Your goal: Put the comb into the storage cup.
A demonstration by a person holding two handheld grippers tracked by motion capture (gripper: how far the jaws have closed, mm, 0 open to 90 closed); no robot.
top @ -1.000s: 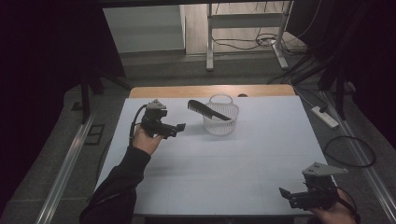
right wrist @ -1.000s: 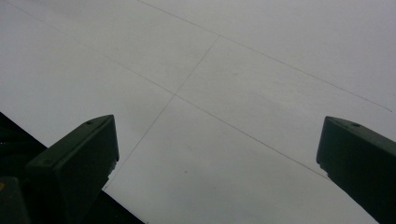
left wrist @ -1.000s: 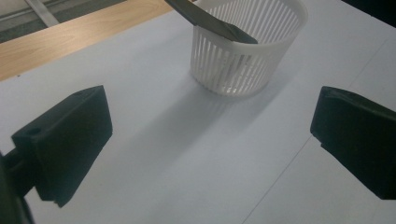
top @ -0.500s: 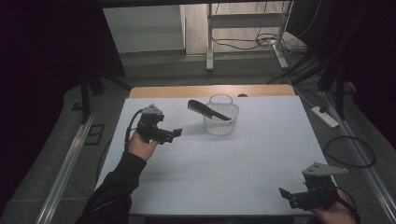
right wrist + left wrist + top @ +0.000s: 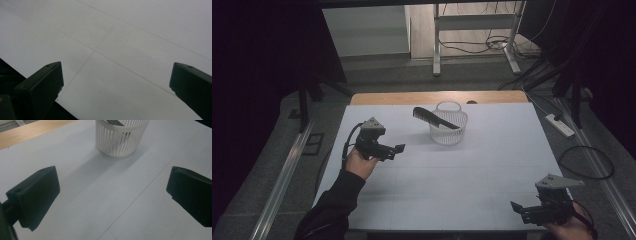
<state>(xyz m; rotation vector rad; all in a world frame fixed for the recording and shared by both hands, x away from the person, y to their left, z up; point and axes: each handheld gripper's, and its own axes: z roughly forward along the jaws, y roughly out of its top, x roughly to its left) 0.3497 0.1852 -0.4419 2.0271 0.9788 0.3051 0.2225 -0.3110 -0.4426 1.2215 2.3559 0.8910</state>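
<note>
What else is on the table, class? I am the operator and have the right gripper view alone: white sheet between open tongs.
Observer: A white basket stands toward the far edge of the table.
Operator: Is anything in it?
Observer: A black comb leans in it, with one end sticking out over the rim.
Operator: And the left tongs?
Observer: The left tongs are open and point at the basket, apart from it and holding nothing.
</note>
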